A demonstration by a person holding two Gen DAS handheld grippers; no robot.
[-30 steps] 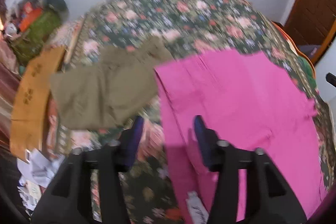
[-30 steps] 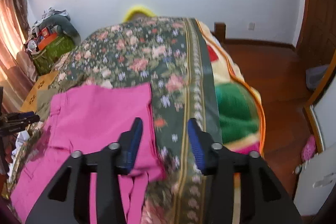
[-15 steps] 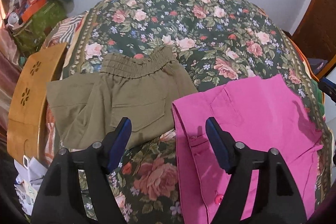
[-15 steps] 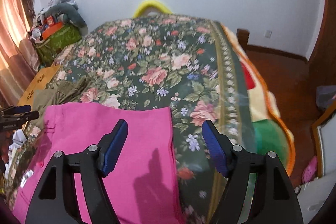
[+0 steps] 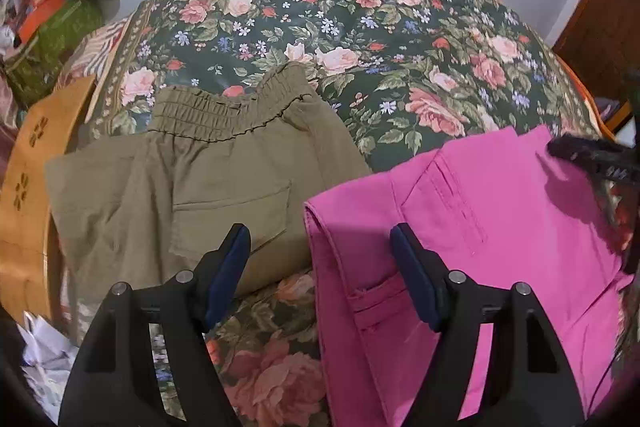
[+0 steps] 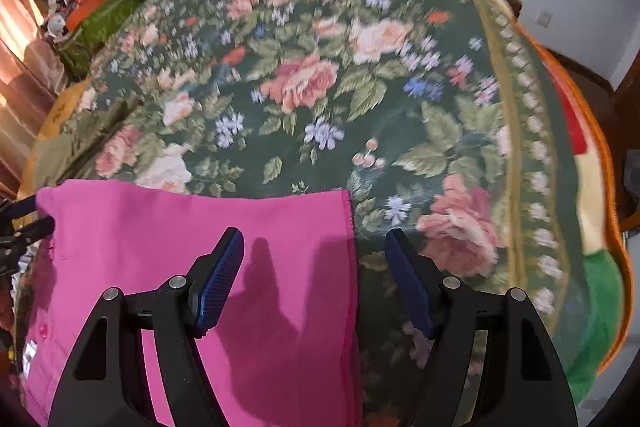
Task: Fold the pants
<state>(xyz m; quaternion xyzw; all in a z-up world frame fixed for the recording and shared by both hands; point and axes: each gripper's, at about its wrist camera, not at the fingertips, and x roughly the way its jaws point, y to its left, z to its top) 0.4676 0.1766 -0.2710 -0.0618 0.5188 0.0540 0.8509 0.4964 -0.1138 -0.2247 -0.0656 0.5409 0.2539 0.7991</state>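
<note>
Pink pants lie flat on the floral bedspread, waistband toward the left. My left gripper hovers open over their left corner, and the cloth edge runs between the fingers without touching the pads. In the right wrist view the pink pants end at a straight right edge. My right gripper stands open astride that edge, holding nothing. The right gripper's tip also shows at the far side of the left wrist view.
Olive pants with an elastic waist lie folded left of the pink pair. A wooden board, a green bag and papers sit off the bed's left side. A striped blanket edge hangs on the right.
Both grippers have opened wider and come down closer to the pink pants. The left one now sits by the waistband corner, the right one lower over the right edge.
</note>
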